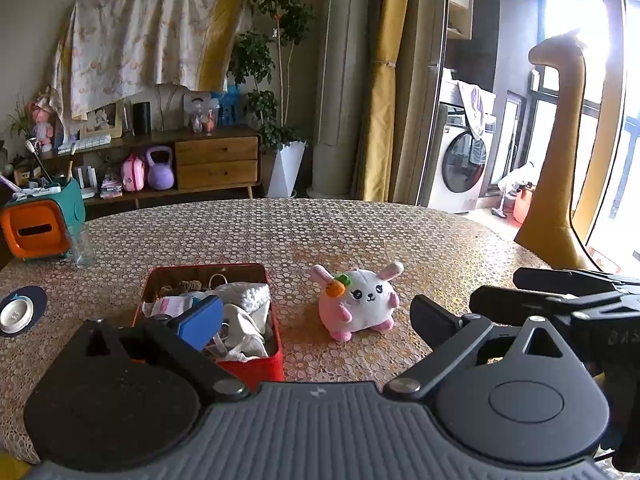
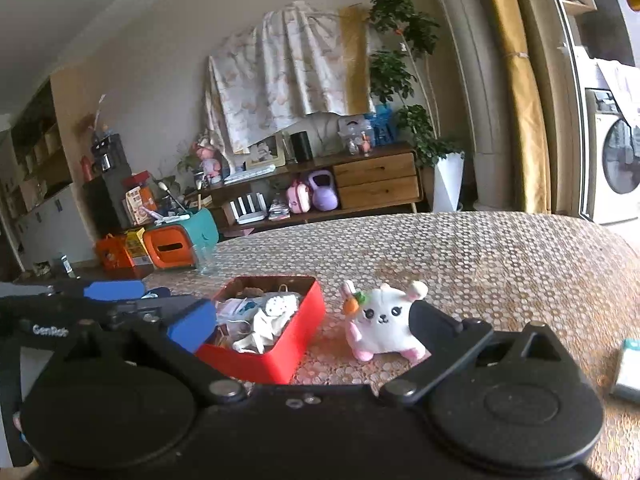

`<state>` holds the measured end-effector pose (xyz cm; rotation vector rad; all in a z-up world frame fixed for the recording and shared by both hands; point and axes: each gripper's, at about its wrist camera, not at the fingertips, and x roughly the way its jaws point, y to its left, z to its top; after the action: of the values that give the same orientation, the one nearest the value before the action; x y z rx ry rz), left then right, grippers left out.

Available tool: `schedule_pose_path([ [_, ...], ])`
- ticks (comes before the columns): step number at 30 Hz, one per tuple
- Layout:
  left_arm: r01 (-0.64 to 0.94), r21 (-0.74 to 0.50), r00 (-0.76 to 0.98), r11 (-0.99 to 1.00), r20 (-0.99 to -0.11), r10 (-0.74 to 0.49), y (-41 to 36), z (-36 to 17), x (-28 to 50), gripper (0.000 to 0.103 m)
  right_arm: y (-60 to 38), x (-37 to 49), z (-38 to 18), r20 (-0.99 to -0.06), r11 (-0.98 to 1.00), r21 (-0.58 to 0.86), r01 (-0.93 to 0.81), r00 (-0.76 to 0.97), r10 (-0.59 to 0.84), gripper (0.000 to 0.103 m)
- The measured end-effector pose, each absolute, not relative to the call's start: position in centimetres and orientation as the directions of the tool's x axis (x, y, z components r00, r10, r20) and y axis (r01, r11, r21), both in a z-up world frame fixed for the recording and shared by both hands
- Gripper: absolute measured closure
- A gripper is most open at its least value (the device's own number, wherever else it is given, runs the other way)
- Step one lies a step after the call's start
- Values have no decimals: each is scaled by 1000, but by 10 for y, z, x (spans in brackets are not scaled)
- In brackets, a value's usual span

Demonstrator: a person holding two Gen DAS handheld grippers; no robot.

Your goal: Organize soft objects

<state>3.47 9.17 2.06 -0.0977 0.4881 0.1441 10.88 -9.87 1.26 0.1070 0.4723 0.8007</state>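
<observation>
Left wrist view: the left tongs [image 1: 320, 322] stand wide with nothing between the pads; the plush rabbit [image 1: 357, 300] sits beyond the gap, apart from both fingers.
Right wrist view: the right tongs [image 2: 316, 322] are also spread wide and grip nothing; the black right finger [image 2: 434, 326] overlaps the rabbit's [image 2: 380, 320] right side in the picture, and whether it touches cannot be told.
Task thing: the rabbit stands upright on the tabletop [image 1: 360, 232], just right of the red tin [image 1: 256, 364], with a narrow strip of bare cloth between them.
Tin contents: white cloths [image 1: 244, 308] and small oddments are heaped inside, some rising to the rim.
Open room: the tabletop is bare behind the rabbit out to the curved far edge, and bare to its right.
Left side: an orange and teal box [image 1: 38, 228] and a clear glass [image 1: 82, 246] stand at the far left; a small white dish [image 1: 16, 314] lies on a dark mat at the left edge.
Right side: a pale packet [image 2: 628, 368] lies near the right edge in the right wrist view; a tall mustard giraffe figure [image 1: 560, 152] rises past the far right edge.
Other tool: each view shows the other tongs at its near side.
Surfaces: the tabletop cloth is tan with a lacy pattern of small white rings; the rabbit is round, white above and pink below, with a small orange carrot by one ear; the tin is a rounded rectangle.
</observation>
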Motion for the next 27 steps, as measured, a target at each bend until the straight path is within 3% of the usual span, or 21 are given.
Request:
schedule_pose_path([
  [27, -142, -88, 899, 986, -428, 91, 90, 19, 6, 2, -94, 92, 12, -377, 718, 264, -644, 616, 691, 0],
])
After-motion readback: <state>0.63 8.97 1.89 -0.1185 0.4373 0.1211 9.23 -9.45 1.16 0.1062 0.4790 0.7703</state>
